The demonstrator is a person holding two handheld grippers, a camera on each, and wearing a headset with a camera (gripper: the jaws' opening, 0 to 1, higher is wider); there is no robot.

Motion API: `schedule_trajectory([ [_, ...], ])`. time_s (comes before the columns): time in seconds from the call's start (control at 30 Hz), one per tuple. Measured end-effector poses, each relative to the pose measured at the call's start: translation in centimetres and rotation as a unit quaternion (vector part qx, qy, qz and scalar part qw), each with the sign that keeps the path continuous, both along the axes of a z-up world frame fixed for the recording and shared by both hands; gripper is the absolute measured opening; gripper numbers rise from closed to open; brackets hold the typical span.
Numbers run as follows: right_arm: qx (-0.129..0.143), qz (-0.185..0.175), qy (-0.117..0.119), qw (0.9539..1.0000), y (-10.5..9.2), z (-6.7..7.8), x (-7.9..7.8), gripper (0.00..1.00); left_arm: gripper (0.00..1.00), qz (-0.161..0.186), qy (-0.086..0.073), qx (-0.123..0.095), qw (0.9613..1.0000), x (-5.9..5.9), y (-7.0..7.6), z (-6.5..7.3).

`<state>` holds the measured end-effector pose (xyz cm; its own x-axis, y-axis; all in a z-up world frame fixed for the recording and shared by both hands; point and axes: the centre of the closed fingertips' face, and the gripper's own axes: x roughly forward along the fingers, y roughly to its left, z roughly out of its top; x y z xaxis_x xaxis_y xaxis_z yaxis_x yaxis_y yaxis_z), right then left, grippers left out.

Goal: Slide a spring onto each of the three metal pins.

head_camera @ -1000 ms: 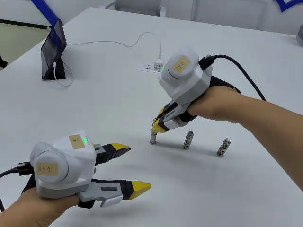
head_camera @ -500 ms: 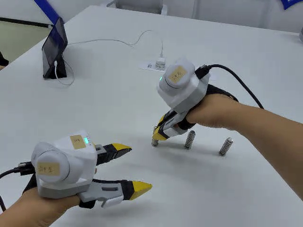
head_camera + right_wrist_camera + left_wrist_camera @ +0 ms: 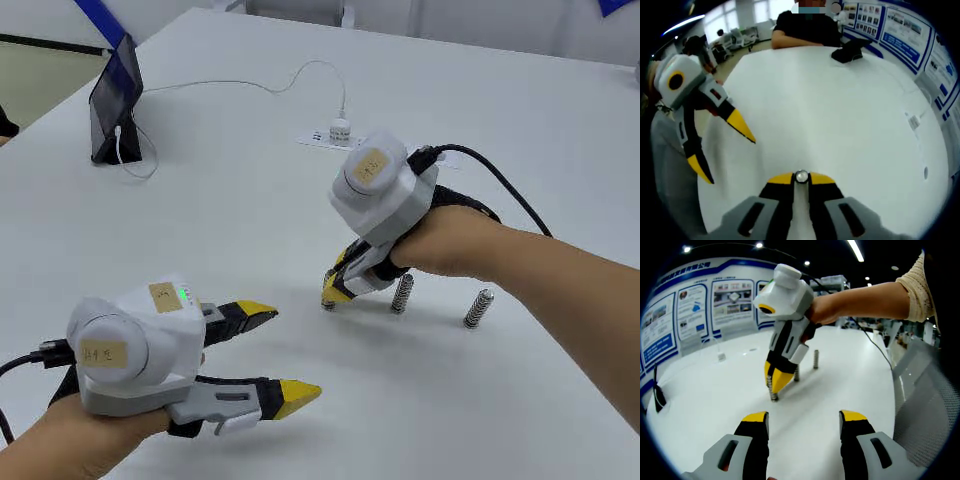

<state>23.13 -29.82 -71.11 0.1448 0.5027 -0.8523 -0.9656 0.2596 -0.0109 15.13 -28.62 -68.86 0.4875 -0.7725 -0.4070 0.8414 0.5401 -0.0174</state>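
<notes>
Right gripper (image 3: 330,292) lowered, pinching third spring (image 3: 773,391) on pin (image 3: 801,176); two springs (image 3: 402,293) beside.

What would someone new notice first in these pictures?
The right gripper points down at the white table, jaws shut on a metal pin, with a coiled spring just below its tips. Beside it stand two more springs, upright on their pins. The left gripper hovers open, nearer the person.

White left gripper (image 3: 288,352) and right gripper (image 3: 330,293), yellow-tipped black fingers (image 3: 295,392), black cables (image 3: 432,156).
</notes>
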Motion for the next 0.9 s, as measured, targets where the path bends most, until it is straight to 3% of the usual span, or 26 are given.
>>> schedule_trajectory([
  [0.27,0.004,-0.001,-0.004,1.0,-0.1,0.1,-0.1,0.16,0.58,0.003,-0.003,0.0,1.0,0.1,0.1,0.2],
  [0.6,0.014,-0.004,-0.021,0.9997,-0.8,1.8,-0.6,0.18,0.6,0.01,-0.007,0.003,0.9999,0.5,0.3,0.5],
  [0.9,0.041,-0.021,-0.03,0.9985,-1.9,3.0,-1.7,0.2,0.63,0.011,-0.013,0.005,0.9998,0.7,0.1,0.8],
])
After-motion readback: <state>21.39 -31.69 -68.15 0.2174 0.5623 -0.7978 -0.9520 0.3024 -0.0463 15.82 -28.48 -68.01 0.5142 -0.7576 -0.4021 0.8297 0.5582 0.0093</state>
